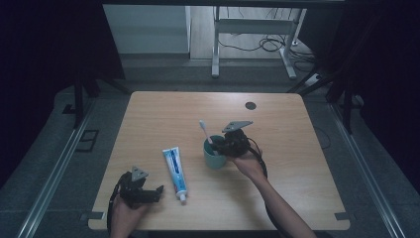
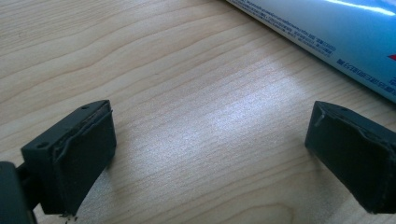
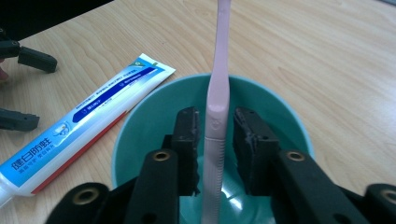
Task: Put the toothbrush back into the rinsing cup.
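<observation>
A pink toothbrush (image 1: 203,127) (image 3: 218,88) stands upright in a teal cup (image 1: 213,158) (image 3: 140,112) near the middle of the wooden table. My right gripper (image 1: 221,146) (image 3: 217,140) reaches into the cup with its jaws on either side of the handle. A thin gap shows on each side, so it is open. A blue-and-white toothpaste tube (image 1: 175,167) (image 2: 336,28) (image 3: 88,123) lies flat to the left of the cup. My left gripper (image 1: 154,193) (image 2: 210,154) rests low at the front left, open over bare wood, with the tube just beyond its right jaw.
The table (image 1: 277,163) has a small dark round hole (image 1: 250,105) at the back right. Behind the table, white desk legs (image 1: 216,49) and cables stand on the floor. The left gripper (image 3: 25,88) also appears far left in the right gripper view.
</observation>
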{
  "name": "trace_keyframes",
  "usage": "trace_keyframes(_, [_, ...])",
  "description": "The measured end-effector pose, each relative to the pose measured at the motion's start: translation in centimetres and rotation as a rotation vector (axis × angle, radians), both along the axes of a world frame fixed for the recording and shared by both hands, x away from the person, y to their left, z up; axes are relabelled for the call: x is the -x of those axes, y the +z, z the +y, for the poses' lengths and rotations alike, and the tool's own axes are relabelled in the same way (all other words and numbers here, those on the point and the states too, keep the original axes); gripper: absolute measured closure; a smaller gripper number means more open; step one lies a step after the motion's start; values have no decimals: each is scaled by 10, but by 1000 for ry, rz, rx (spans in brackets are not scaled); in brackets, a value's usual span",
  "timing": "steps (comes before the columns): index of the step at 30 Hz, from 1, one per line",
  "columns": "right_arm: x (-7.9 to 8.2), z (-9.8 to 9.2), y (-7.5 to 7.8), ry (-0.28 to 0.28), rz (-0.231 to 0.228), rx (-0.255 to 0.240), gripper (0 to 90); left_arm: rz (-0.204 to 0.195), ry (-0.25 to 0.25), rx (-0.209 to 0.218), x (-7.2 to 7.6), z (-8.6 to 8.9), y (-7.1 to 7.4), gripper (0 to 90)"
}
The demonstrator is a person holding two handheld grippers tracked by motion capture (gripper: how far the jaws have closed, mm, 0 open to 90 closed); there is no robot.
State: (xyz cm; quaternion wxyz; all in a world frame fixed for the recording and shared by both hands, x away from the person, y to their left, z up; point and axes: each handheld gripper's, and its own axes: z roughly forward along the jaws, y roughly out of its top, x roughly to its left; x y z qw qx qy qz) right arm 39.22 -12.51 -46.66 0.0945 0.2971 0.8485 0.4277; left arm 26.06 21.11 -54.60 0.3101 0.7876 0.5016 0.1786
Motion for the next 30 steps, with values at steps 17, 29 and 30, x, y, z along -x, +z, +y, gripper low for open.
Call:
trace_keyframes(17, [16, -24, 29, 14, -62, -2, 363, 0, -1, -1, 0, 0, 0, 19])
trace_keyframes(29, [28, -45, 34, 12, -68, 0, 208, -1, -2, -2, 0, 0, 0, 19])
trace_keyframes(30, [29, -47, 33, 14, -64, 3, 195, -1, -2, -2, 0, 0, 0, 20])
